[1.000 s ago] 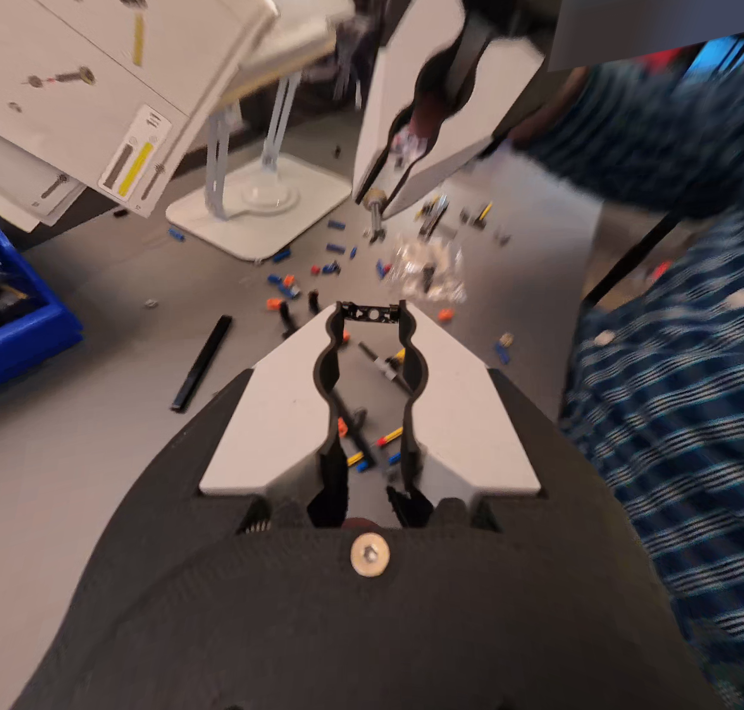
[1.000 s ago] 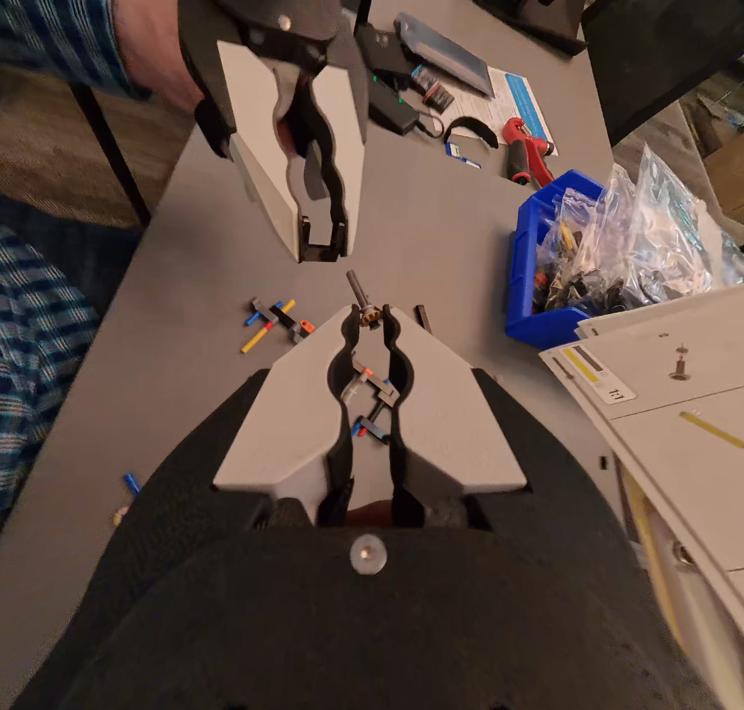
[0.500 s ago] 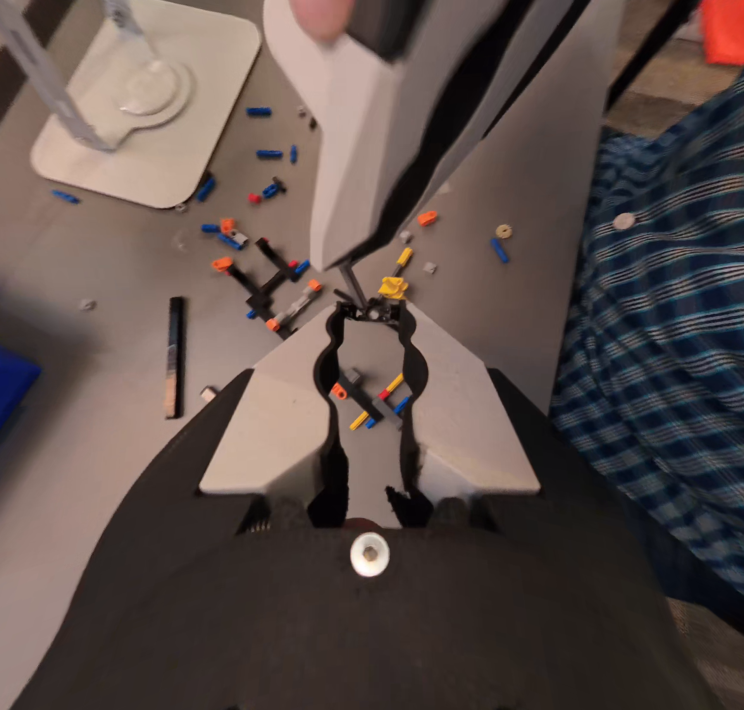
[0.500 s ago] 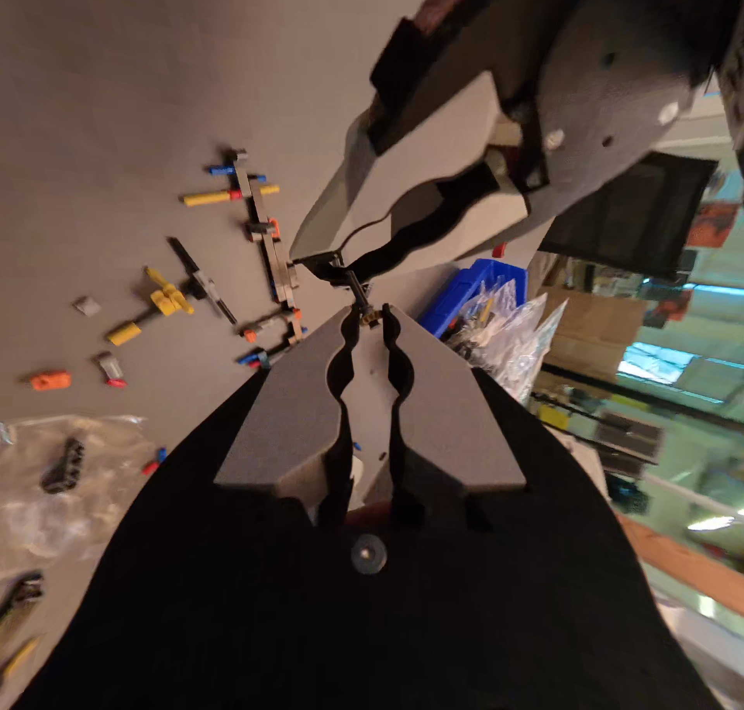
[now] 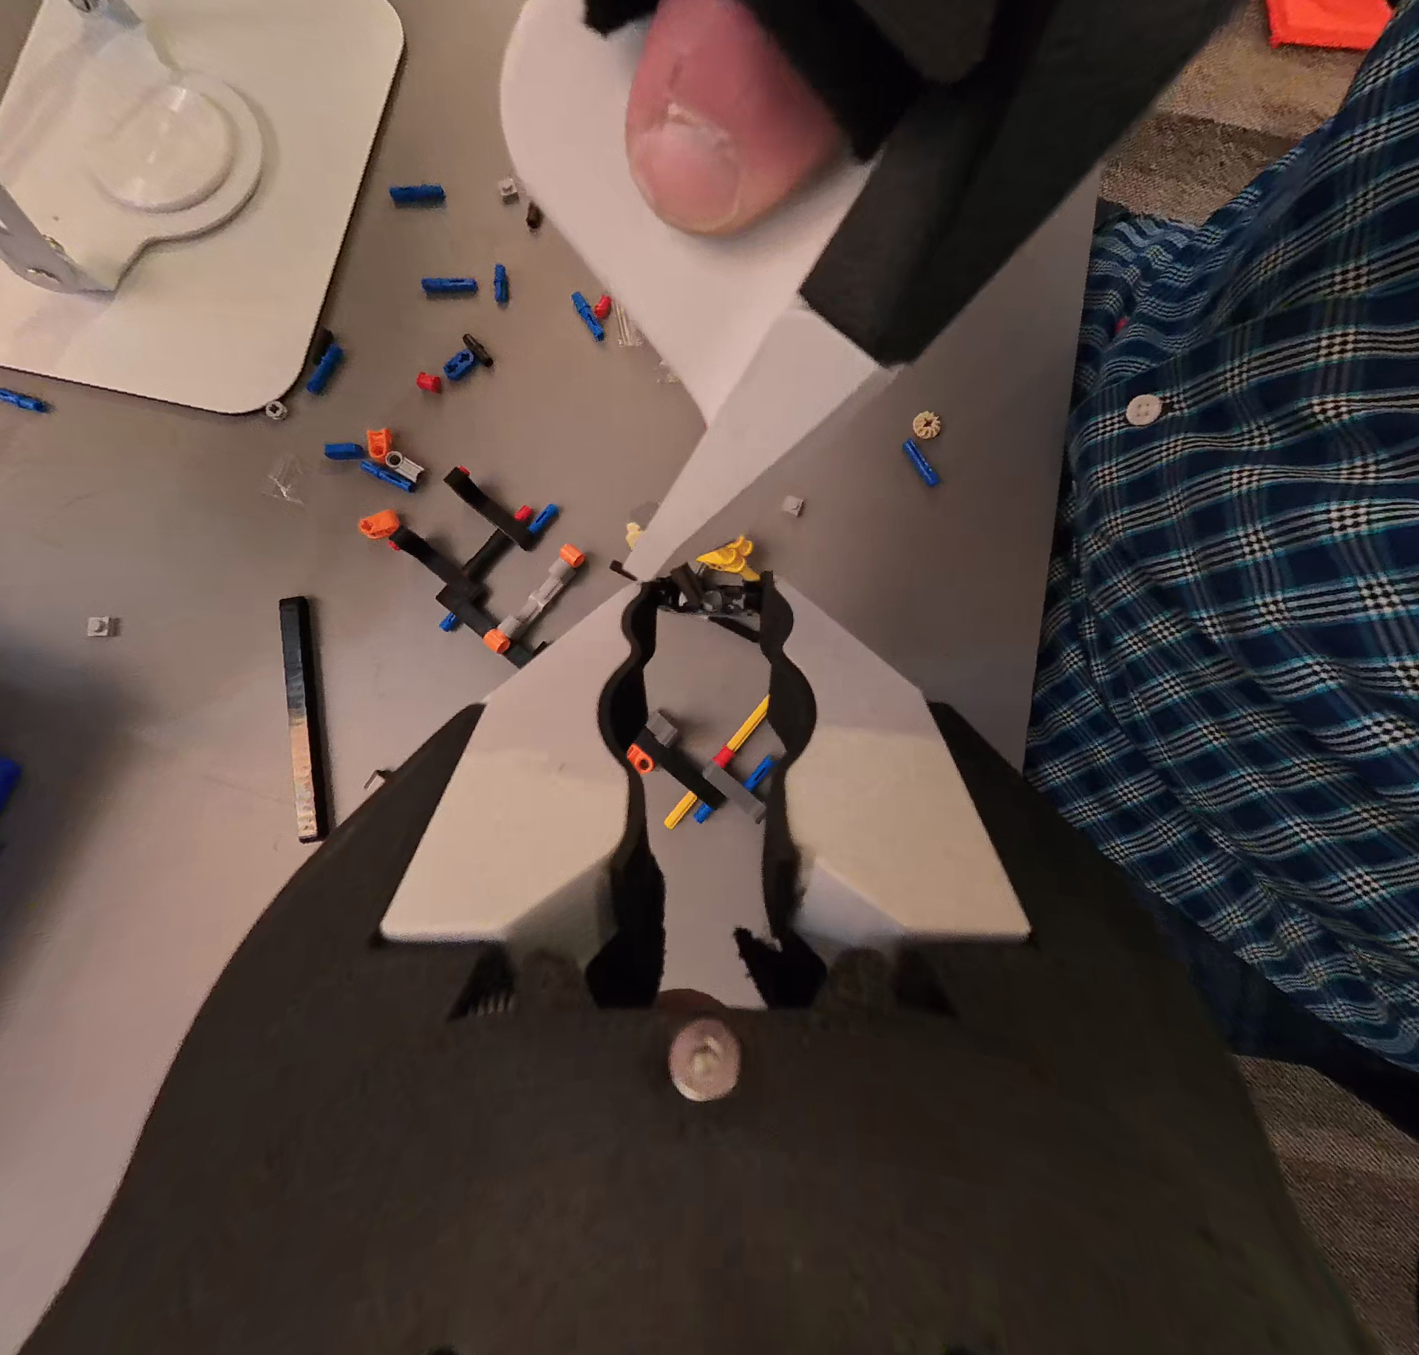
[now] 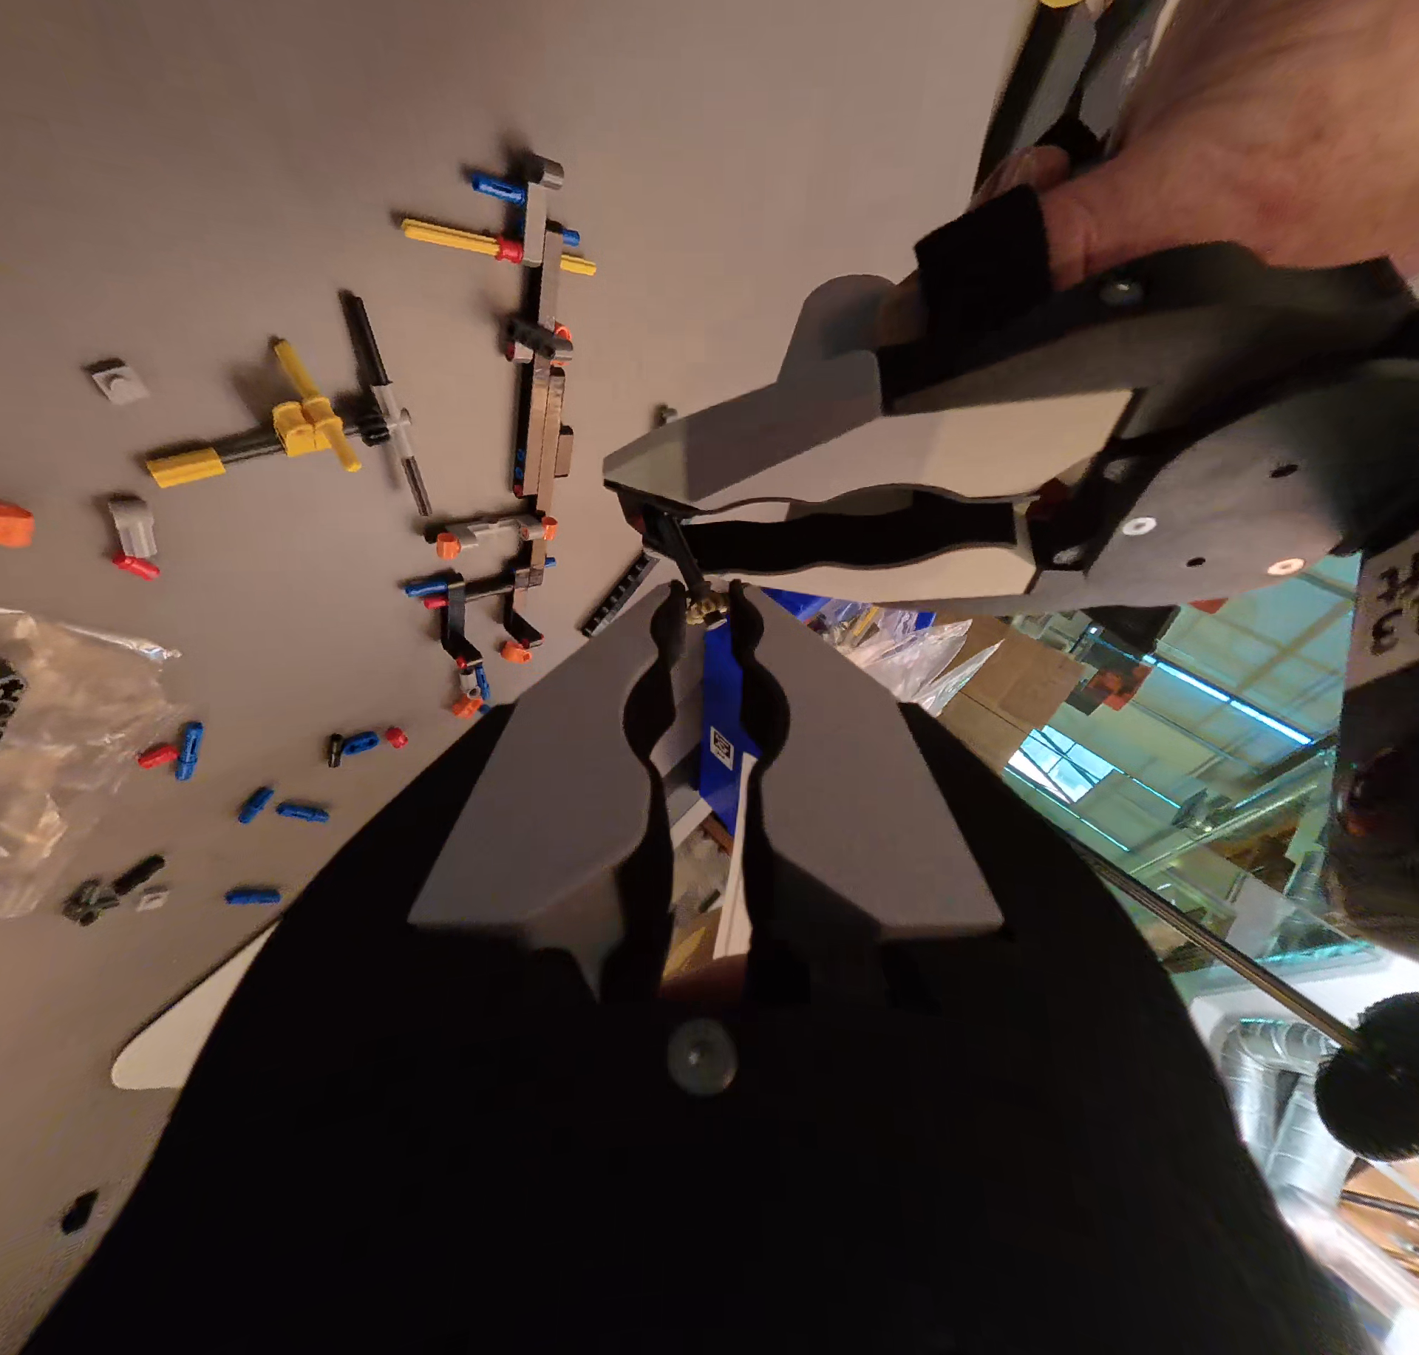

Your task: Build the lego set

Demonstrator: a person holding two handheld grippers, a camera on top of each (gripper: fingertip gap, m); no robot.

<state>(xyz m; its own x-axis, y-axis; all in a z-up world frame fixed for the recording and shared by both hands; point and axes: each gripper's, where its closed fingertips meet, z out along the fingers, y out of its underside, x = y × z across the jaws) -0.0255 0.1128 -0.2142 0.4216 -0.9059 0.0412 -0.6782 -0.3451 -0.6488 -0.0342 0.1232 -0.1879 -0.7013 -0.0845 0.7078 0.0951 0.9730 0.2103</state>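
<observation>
My left gripper [image 5: 706, 600] is shut on a small black holed lego beam [image 5: 695, 596], held above the grey table. My right gripper [image 6: 702, 600] is shut on a tan gear [image 6: 708, 605] that sits on a dark axle [image 6: 683, 554]. The axle's free end touches the black beam [image 6: 653, 523] at the tips of the left gripper [image 6: 641, 515]. In the left wrist view the right gripper [image 5: 641, 562] comes down from above, tip to tip with mine, and hides the axle. A thumb [image 5: 691, 143] rests on it.
Part-built black assemblies with orange connectors [image 5: 476, 558] [image 6: 537, 396], a yellow axle assembly [image 6: 307, 419], a long black beam [image 5: 299, 711], loose blue pins [image 5: 449, 285] and a plastic bag [image 6: 61, 742] lie on the table. A white stand base [image 5: 192, 204] stands at the back left; a plaid sleeve [image 5: 1267, 550] is on the right. Both grippers' tips are close together, under 4 cm apart.
The two grippers have come together from well apart. The axle's end now meets the black beam. Both still hold their pieces, and both have tilted.
</observation>
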